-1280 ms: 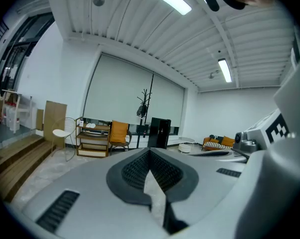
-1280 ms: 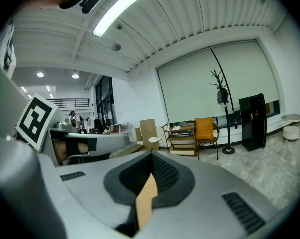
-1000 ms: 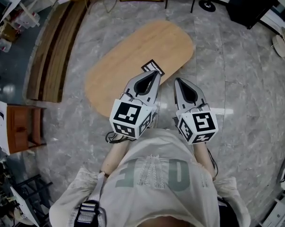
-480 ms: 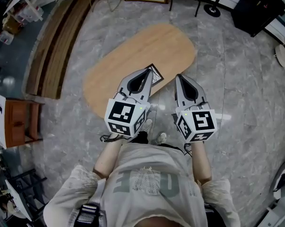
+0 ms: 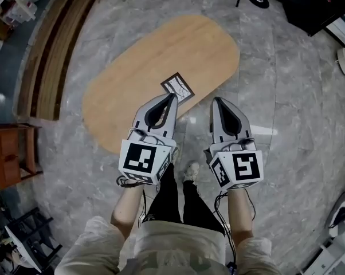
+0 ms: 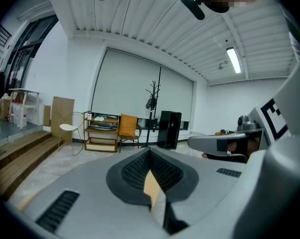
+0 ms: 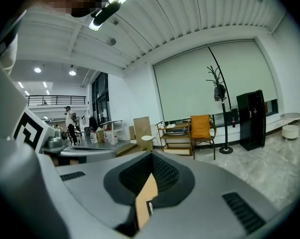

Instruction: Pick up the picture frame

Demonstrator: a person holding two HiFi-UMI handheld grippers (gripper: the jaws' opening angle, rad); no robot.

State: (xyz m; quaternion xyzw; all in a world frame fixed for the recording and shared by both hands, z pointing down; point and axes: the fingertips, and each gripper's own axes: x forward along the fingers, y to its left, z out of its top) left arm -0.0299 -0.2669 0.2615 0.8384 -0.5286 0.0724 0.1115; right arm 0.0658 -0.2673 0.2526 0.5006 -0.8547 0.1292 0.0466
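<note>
The picture frame (image 5: 176, 86), small with a dark border and a pale picture, lies flat on the oval wooden table (image 5: 138, 67) close to its near edge. My left gripper (image 5: 172, 97) hovers with its tip just short of the frame's near edge, jaws together and empty. My right gripper (image 5: 216, 101) is level with it, over the floor just off the table's near edge, also shut and empty. In the left gripper view the left gripper (image 6: 149, 152) has its jaws meeting, and the right gripper view shows the right gripper (image 7: 151, 156) likewise. A tan sliver shows between each pair.
Wooden steps (image 5: 46, 50) run along the left, with a brown cabinet (image 5: 9, 153) nearer me. A black box (image 5: 324, 4) stands at the top right. The person's shoes (image 5: 191, 171) are on the marble floor below the grippers. A chair with an orange cushion (image 6: 127, 126) and a shelf stand across the room.
Both grippers have sunk and moved forward together, still shut. The frame, earlier partly covered by the left gripper's tip, now shows whole just beyond it.
</note>
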